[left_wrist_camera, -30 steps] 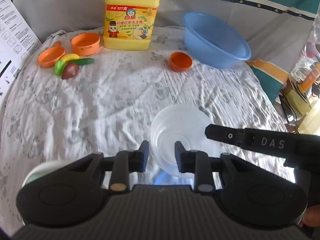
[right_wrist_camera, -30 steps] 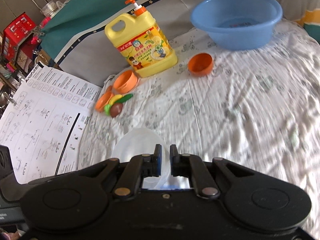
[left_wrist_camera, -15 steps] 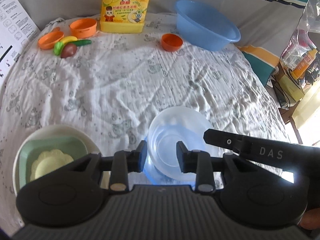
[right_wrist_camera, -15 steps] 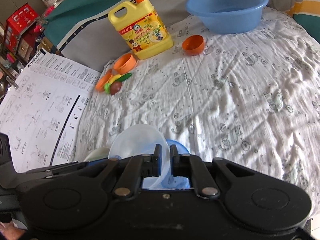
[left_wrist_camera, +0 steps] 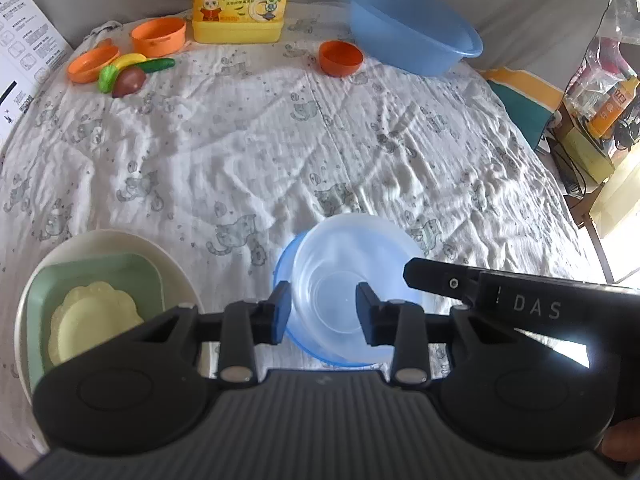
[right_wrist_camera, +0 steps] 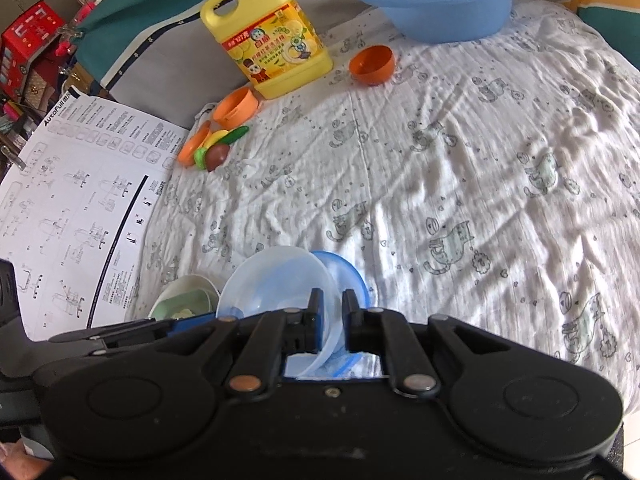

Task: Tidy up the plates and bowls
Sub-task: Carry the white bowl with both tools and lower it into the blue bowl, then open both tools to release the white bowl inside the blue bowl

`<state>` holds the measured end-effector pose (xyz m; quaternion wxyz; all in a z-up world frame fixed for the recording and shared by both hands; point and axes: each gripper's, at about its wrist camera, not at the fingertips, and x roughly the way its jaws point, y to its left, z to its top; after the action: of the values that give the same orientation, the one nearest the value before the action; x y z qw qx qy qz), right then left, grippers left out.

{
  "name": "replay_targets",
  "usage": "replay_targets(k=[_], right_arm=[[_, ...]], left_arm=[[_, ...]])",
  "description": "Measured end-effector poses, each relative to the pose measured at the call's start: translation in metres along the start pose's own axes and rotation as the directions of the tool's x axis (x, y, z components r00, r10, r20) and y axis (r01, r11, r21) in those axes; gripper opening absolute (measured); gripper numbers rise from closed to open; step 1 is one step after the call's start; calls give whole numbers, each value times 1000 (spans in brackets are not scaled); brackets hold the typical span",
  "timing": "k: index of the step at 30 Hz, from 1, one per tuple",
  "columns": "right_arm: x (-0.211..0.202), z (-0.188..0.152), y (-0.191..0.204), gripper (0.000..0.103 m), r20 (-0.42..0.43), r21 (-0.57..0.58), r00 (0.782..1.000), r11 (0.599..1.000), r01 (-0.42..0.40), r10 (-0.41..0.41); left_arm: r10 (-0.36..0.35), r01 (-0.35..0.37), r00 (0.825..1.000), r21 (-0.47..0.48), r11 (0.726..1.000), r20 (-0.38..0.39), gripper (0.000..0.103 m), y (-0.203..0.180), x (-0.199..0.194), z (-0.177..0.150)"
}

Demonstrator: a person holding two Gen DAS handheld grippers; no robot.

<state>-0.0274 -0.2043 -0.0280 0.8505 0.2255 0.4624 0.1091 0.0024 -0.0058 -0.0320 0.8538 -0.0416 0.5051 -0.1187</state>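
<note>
A clear plastic bowl point(left_wrist_camera: 352, 276) hangs tilted over a blue bowl point(left_wrist_camera: 282, 268) near the bed's front edge. My right gripper point(right_wrist_camera: 330, 320) is shut on the clear bowl's point(right_wrist_camera: 276, 280) rim; it reaches in from the right in the left wrist view. The blue bowl point(right_wrist_camera: 348, 276) shows just behind it. My left gripper point(left_wrist_camera: 322, 312) is open and empty, its fingers on either side of the bowls. To the left a cream plate point(left_wrist_camera: 168, 256) holds a green square plate point(left_wrist_camera: 100, 276) and a yellow flower-shaped dish point(left_wrist_camera: 92, 316).
At the back stand a yellow detergent jug point(left_wrist_camera: 240, 0), a large blue basin point(left_wrist_camera: 408, 36), an orange cup point(left_wrist_camera: 340, 58), an orange bowl point(left_wrist_camera: 158, 36), an orange plate point(left_wrist_camera: 90, 66) and toy vegetables point(left_wrist_camera: 128, 76). A printed sheet point(right_wrist_camera: 76, 208) lies at left.
Both grippers have pulled back toward the front edge. The clear bowl has come over the blue bowl. The stack of plates at left has come fully into view.
</note>
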Motion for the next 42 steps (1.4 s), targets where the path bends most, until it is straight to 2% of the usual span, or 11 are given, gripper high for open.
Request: replay_targets(k=[13, 16, 18, 19, 21, 23, 25, 26, 31, 42], right_arm=[[3, -1, -1, 13, -9, 5, 1000, 1000, 6, -6], [0, 1, -1, 18, 3, 9, 1000, 1000, 10, -10], [-3, 1, -2, 24, 20, 14, 1000, 1000, 19, -19], [-6, 2, -3, 30, 29, 14, 999, 1000, 26, -26], [-10, 3, -5, 47, 48, 17, 998, 999, 40, -40], [-15, 3, -8, 81, 78, 21, 995, 998, 68, -69], [-19, 3, -11, 97, 98, 24, 991, 996, 84, -86], [-20, 3, -12, 101, 104, 26, 990, 996, 90, -92], [-24, 0, -13, 103, 123, 5, 985, 993, 117, -117], [-27, 2, -12, 103, 137, -25, 981, 990, 139, -134]], left_arm=[[-1, 1, 1000, -4, 1000, -16, 38, 0, 7, 1], [13, -13, 1000, -6, 1000, 4, 46, 0, 3, 1], [26, -26, 999, -13, 1000, 23, 61, 2, -2, 2], [33, -32, 999, -18, 999, 38, 66, 4, -5, 1], [47, -45, 997, -33, 998, 67, 89, 9, -13, 2], [69, -64, 993, -59, 996, 97, 103, 16, -20, 1], [69, -61, 991, -77, 995, 111, 103, 24, -25, 0], [72, -63, 991, -81, 995, 108, 103, 27, -26, 0], [107, -100, 988, -61, 993, 109, 103, 30, -26, -6], [112, -108, 987, -41, 993, 116, 103, 30, -27, -6]])
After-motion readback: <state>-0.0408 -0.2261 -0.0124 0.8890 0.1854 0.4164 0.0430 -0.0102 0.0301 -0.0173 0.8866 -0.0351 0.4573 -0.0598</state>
